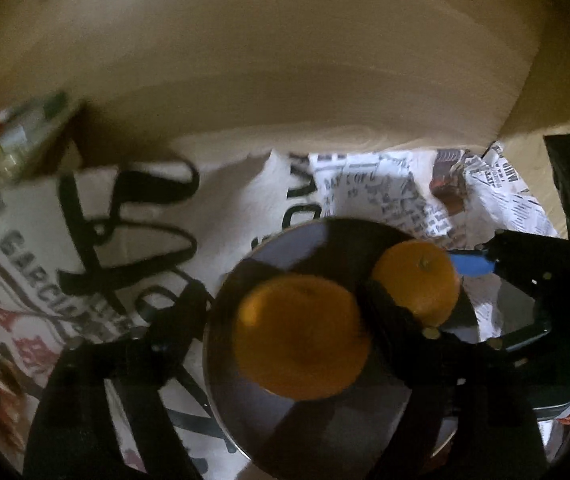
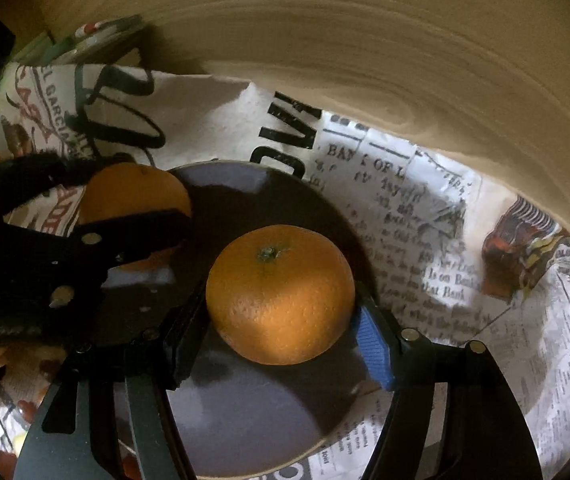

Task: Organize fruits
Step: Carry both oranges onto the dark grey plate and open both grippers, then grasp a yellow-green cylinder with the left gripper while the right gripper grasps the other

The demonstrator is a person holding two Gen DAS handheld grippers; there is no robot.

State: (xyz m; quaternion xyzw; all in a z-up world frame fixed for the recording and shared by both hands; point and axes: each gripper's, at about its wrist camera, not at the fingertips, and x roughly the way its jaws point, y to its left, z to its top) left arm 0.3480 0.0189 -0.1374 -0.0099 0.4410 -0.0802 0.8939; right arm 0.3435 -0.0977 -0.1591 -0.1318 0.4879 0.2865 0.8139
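Two oranges are over a dark round plate (image 1: 317,424) (image 2: 245,420). In the left wrist view, one orange (image 1: 303,336) sits between the fingers of my left gripper (image 1: 285,316), over the plate's middle, blurred. The other orange (image 1: 417,280) is at the plate's right edge, held by my right gripper with its blue pad (image 1: 473,264). In the right wrist view, my right gripper (image 2: 281,312) is shut on that orange (image 2: 281,294), with the blue pad (image 2: 373,344) pressed on its right side. The left gripper's black fingers (image 2: 97,236) and its orange (image 2: 133,196) show at the left.
The plate lies on printed cloth and crumpled newspaper (image 2: 445,240) (image 1: 405,192) on a light wooden table (image 1: 285,80). A small box with coloured items (image 1: 13,140) stands at the far left. A picture scrap (image 2: 521,240) lies on the newspaper at the right.
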